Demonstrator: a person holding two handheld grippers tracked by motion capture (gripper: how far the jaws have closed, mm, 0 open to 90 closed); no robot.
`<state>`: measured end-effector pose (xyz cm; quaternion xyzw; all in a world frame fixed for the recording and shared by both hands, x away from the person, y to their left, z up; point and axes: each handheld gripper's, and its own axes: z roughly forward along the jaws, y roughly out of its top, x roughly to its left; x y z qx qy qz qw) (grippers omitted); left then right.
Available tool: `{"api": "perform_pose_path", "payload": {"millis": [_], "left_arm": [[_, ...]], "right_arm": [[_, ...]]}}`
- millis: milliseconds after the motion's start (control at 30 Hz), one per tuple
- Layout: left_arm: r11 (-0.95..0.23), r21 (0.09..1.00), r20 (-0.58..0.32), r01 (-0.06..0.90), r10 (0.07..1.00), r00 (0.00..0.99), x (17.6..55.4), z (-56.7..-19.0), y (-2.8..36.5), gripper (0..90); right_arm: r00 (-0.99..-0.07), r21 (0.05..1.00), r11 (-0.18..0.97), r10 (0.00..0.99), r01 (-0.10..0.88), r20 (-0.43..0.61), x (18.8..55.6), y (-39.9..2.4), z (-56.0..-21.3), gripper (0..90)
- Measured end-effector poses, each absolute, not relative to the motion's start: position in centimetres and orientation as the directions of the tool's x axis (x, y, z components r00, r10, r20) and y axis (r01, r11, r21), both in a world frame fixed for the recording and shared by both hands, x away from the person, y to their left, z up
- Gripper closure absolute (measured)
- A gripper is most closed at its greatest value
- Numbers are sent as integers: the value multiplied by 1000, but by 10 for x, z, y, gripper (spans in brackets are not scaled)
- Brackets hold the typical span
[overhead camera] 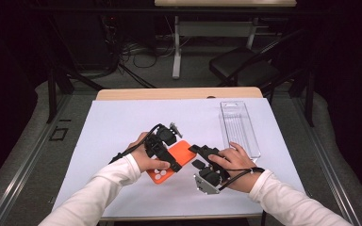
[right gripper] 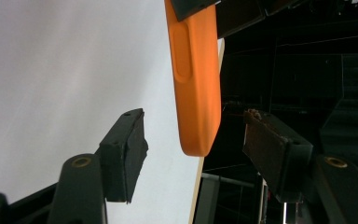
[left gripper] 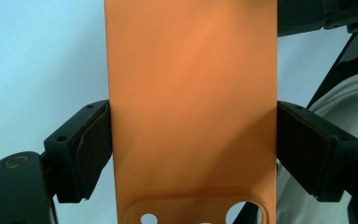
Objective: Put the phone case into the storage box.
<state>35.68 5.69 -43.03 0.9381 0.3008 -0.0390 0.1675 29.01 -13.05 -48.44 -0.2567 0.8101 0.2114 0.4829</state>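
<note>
1. An orange phone case (overhead camera: 174, 161) is held up just above the white sheet (overhead camera: 122, 127) that covers the table, near its front edge and between the person's two hands.
2. The left gripper (left gripper: 193, 140) clamps the case across its width: in the left gripper view both black pads press flat against the case's long edges, with the camera cut-outs towards the bottom of that picture.
3. In the high view the left gripper (overhead camera: 162, 148) lies across the case's middle, the left hand (overhead camera: 146, 157) wrapped behind it.
4. The right gripper (right gripper: 193, 140) stands partly open around the case's free end (the rounded corner hangs between the jaws). Neither pad touches the case; there is a visible gap on each side.
5. In the high view the right gripper (overhead camera: 202, 157) sits just right of the case, gripped by the right hand (overhead camera: 233, 162).
6. A clear plastic tray (overhead camera: 238, 127) lies on the sheet farther back on the right, well apart from the case.
</note>
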Motion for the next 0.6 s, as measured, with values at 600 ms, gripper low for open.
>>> {"api": "perform_pose_path", "payload": {"millis": [600], "left_arm": [[-775,287,-185,563,532,826,355,-431,46,154]], "right_arm": [[-401,98,796,-191,-598,-896,290,-131,-491,464]]}}
